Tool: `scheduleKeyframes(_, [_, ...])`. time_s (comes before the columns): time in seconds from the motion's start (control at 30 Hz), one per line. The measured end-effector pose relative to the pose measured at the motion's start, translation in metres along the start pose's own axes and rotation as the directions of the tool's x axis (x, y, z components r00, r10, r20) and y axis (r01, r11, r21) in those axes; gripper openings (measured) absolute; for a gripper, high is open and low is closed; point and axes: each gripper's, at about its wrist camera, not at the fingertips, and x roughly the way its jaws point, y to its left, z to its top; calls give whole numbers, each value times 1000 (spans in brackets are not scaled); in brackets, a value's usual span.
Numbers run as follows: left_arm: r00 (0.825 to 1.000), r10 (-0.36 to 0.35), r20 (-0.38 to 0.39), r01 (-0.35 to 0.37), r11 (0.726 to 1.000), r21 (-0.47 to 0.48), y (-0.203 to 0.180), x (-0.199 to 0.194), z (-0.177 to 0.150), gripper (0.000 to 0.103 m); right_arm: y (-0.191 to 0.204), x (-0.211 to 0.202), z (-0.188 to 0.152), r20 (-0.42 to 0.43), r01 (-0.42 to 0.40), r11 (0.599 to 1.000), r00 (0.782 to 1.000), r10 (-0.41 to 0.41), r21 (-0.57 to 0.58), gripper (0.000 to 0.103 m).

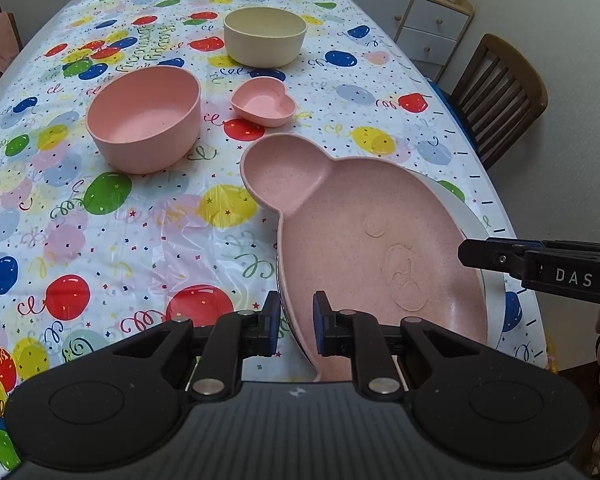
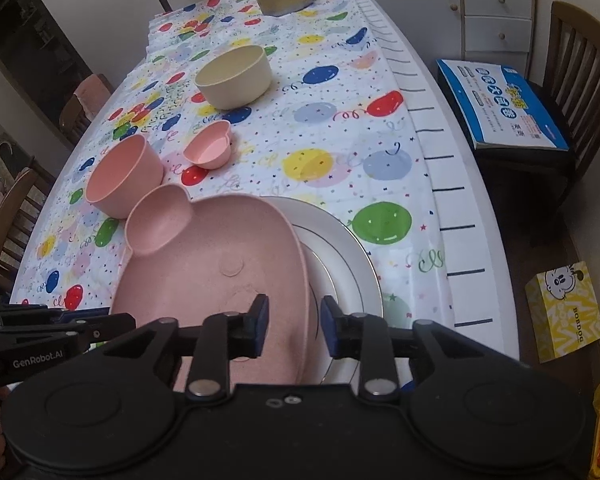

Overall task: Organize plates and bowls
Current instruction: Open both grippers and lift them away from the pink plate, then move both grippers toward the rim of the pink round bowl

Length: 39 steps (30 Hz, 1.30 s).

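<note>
The left gripper (image 1: 296, 326) sits nearest, its blue-padded black fingers parted narrowly astride the near left rim of the bear-shaped pink plate (image 1: 364, 240); whether the pads touch the rim cannot be told. The right gripper (image 2: 295, 326) likewise straddles the plate's near right edge, jaws a little wider. The plate is speckled and matte, with a round ear compartment and embossed face, and lies on a glossy white gold-rimmed plate (image 2: 340, 256). At 11 o'clock stands a deep pink bowl (image 1: 144, 124), at 12 a heart-shaped pink dish (image 1: 265, 102), and beyond it a cream bowl (image 1: 265, 36), all on the balloon-print plastic tablecloth (image 1: 100, 240).
</note>
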Motion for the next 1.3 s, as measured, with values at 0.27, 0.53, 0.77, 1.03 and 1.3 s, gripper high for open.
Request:
scheduleKeyframes(0.27, [999,21,48,-20,1000,-17,5,-20,-1,17,24,-18,6,53,11,996,999,-6,-93,47])
scheduleKeyframes(0.53, [993,39,114,-34,998,-46,10,-47,3,21,55,-37,15,104,-23,982,994,44,-190,70])
scheduleKeyframes(0.77, [975,85,204,-72,995,-74,19,-75,9,61,76,-51,29,143,-62,974,985,95,-219,82])
scheduleKeyframes(1.03, [950,135,281,-108,988,-108,39,-97,26,70,99,-63,45,213,-68,966,969,123,-248,97])
scheduleKeyframes(1.3, [933,141,330,-98,985,-144,76,-103,46,79,122,-57,63,263,-71,967,955,136,-245,102])
